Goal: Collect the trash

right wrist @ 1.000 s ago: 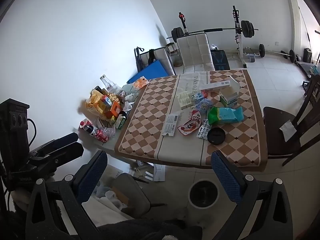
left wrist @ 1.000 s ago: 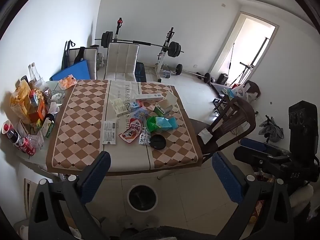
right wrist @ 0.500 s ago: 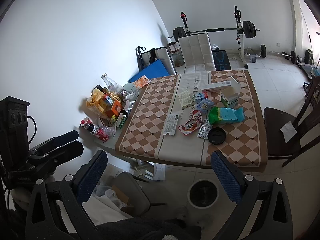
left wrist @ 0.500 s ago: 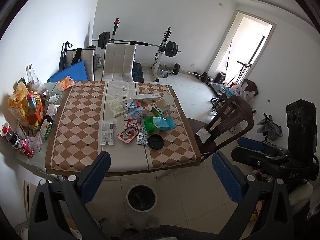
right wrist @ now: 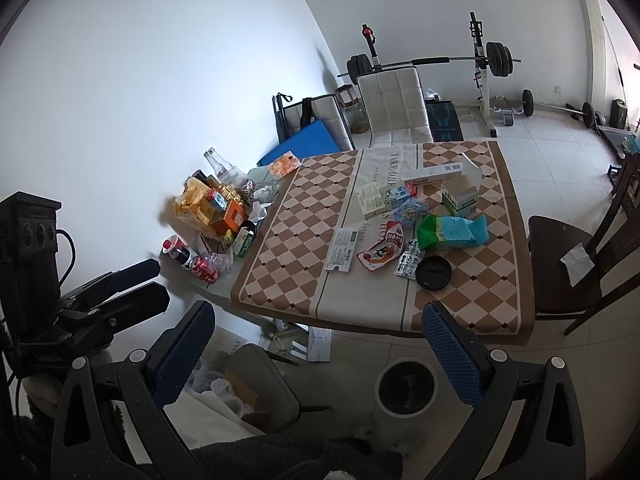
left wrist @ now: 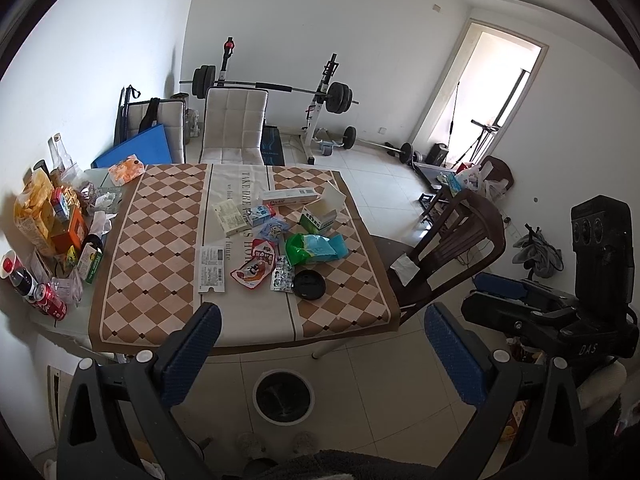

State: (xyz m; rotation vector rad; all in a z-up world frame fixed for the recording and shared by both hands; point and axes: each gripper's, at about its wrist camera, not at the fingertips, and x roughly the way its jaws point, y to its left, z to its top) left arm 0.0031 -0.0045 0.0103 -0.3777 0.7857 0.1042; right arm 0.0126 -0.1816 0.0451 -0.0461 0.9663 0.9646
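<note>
Trash lies on the checkered table: a green and blue bag, a red wrapper, a black lid, a white slip, small cartons and a long white box. A white bin with a dark inside stands on the floor before the table. My left gripper and right gripper both hang open and empty, well short of the table, above the floor near the bin.
Snack boxes, a cola bottle and a red can crowd the table's left edge. A dark wooden chair stands at the right, a white chair at the far end. Weight-bench gear lines the back wall.
Both views have shifted slightly; the table and bin sit a little differently in frame. Both grippers stay open and empty, and nothing on the table has moved.
</note>
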